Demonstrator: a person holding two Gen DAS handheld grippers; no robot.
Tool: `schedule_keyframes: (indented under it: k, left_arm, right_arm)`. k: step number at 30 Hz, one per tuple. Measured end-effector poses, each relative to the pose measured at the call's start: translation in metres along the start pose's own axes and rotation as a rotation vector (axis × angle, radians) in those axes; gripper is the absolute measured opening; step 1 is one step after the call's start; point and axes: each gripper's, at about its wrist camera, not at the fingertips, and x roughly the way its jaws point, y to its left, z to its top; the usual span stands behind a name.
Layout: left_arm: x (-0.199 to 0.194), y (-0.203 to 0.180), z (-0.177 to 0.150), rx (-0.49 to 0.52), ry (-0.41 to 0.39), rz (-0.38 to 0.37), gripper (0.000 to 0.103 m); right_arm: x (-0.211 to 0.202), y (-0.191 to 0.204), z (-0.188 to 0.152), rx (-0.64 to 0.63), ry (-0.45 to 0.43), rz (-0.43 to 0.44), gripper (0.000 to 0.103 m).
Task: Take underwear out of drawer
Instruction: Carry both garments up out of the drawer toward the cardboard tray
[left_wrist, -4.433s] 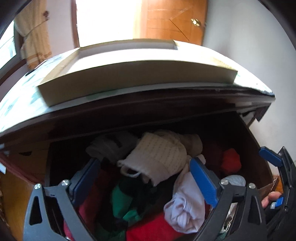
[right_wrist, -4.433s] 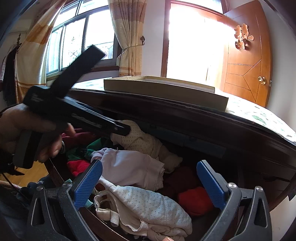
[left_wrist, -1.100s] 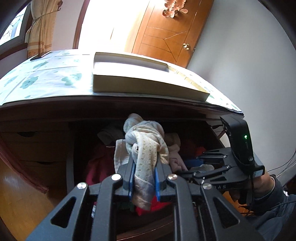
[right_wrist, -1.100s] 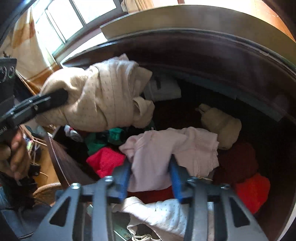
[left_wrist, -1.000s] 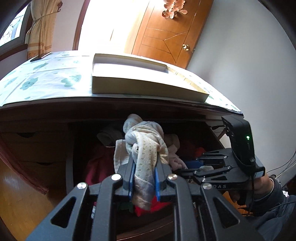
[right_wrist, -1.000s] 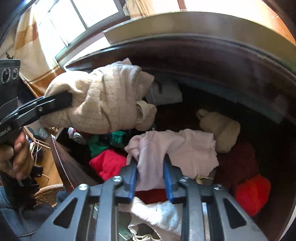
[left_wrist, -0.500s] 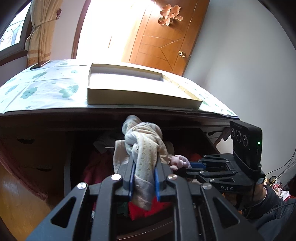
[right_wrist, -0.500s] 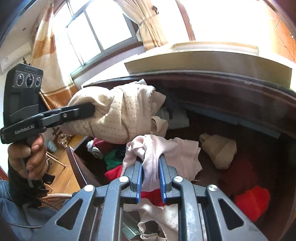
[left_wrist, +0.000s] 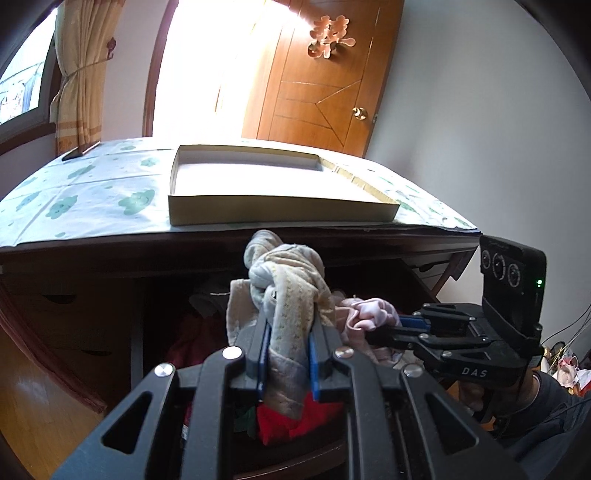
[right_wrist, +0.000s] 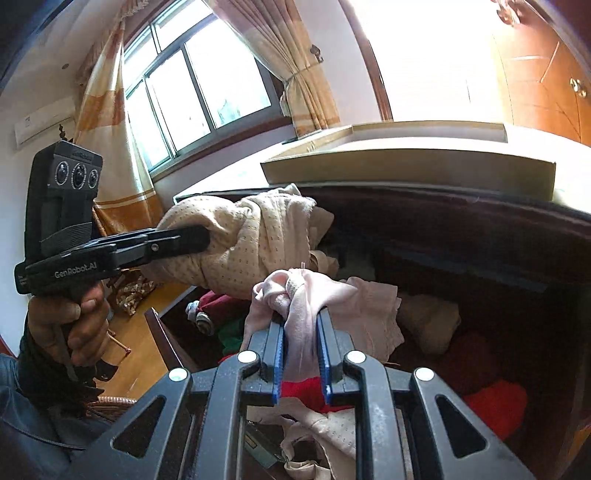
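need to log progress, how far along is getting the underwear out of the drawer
Done: the drawer stands open and both grabs are made. In hand: the left gripper is shut on the cream dotted garment, held up clear of the pile; the right gripper is shut on the pale pink garment, whose lower edge may hang over the clothes. Left: carrying both clear, perhaps to the empty shallow box on top.

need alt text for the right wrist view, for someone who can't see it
The right gripper is shut on a pink garment above an open drawer of mixed clothes. To its left, the left gripper, held in a hand, clamps a cream dotted garment. A shallow box sits on the desk above, with a window behind.
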Motion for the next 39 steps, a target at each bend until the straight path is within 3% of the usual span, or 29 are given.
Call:
schedule_keyframes:
  k: [39]
  left_arm:
    - [-0.029, -0.02, 0.005, 0.048, -0.166, -0.007, 0.014]
  right_arm:
    - [-0.062, 0.046, 0.003, -0.22, -0.245, -0.07, 0.017]
